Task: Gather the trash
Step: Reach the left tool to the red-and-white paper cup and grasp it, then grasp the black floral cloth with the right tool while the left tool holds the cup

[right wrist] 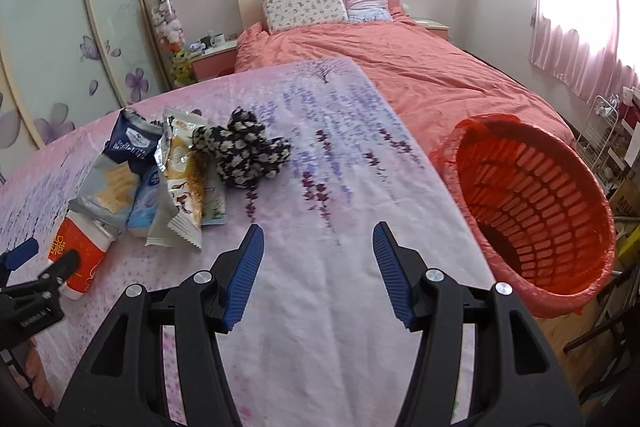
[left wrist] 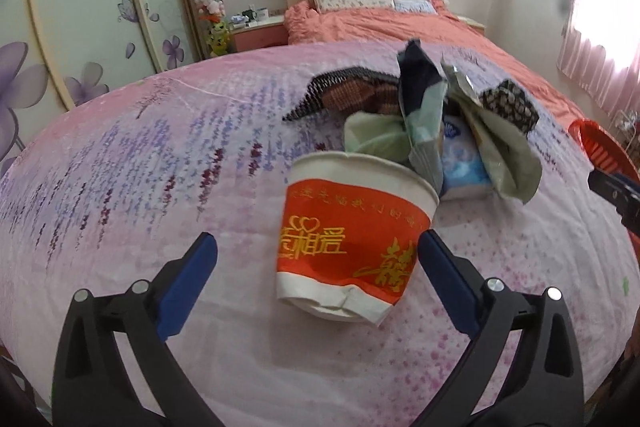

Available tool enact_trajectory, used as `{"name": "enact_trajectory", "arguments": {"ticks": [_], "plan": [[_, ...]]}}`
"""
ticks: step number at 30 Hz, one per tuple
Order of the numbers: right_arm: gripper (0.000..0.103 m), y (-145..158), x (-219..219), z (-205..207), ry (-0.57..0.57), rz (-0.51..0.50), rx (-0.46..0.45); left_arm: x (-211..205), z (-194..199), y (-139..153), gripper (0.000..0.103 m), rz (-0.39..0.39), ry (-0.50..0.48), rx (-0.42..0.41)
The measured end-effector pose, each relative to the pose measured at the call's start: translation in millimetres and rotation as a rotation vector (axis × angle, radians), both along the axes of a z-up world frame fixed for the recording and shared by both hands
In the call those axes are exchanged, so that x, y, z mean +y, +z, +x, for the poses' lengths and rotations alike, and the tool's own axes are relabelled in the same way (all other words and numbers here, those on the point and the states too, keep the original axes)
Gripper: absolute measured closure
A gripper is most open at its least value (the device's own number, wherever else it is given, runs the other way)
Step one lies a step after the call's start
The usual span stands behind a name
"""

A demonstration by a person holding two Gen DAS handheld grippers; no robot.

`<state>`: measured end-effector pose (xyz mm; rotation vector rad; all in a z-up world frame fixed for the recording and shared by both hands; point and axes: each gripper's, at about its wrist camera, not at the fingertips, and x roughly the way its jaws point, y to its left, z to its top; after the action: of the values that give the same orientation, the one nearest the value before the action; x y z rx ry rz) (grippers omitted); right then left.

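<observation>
Lying on the lavender-print cloth (left wrist: 120, 187), paper cup (left wrist: 352, 235) is tipped over beside the wrapper pile (right wrist: 160, 179), orange basket (right wrist: 536, 211) well apart. Light, crushable; I'm favouring a mid-wall pinch. Left gripper (left wrist: 318, 255) is gaping around it, untouched; right gripper (right wrist: 318, 247) is hanging released, empty.

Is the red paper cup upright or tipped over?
Upright but leaning: the paper cup stands on its crumpled base on the bedspread, rim up.

Black grippers (right wrist: 318, 247), ribbed blue pads (right wrist: 244, 279)
</observation>
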<state>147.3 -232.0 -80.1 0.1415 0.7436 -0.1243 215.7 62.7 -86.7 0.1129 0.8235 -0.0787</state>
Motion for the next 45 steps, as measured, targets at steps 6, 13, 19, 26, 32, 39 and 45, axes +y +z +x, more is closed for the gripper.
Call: {"name": "enact_trajectory", "arguments": {"ticks": [6,13,19,26,32,39,45], "plan": [[0.046,-5.9,10.6,9.3,0.018,-0.001,0.019,6.1,16.2,-7.2,0.007,0.011,0.037,0.024],[0.046,-3.2,18.9,32.8,0.033,0.031,0.005,47.3,45.9,-4.9,0.013,-0.027,0.147,0.041],[0.037,2.2,23.8,71.1,0.043,0.089,-0.02,65.4,60.7,-3.7,0.013,-0.05,0.167,0.047],[0.033,-13.1,37.3,101.9,0.066,0.05,0.039,72.0,61.2,-3.1,0.014,-0.074,0.144,0.048],[0.077,-23.1,35.9,100.0,0.082,0.057,0.069,76.5,55.7,-10.6,0.019,-0.091,0.136,0.071],[0.086,-16.9,22.2,78.6,0.02,-0.026,0.045,76.2,51.9,-13.2,0.02,-0.103,0.129,0.068],[0.086,-22.7,7.8,75.6,-0.017,0.007,0.086,72.7,54.4,-12.7,0.021,-0.098,0.12,0.072]]}}
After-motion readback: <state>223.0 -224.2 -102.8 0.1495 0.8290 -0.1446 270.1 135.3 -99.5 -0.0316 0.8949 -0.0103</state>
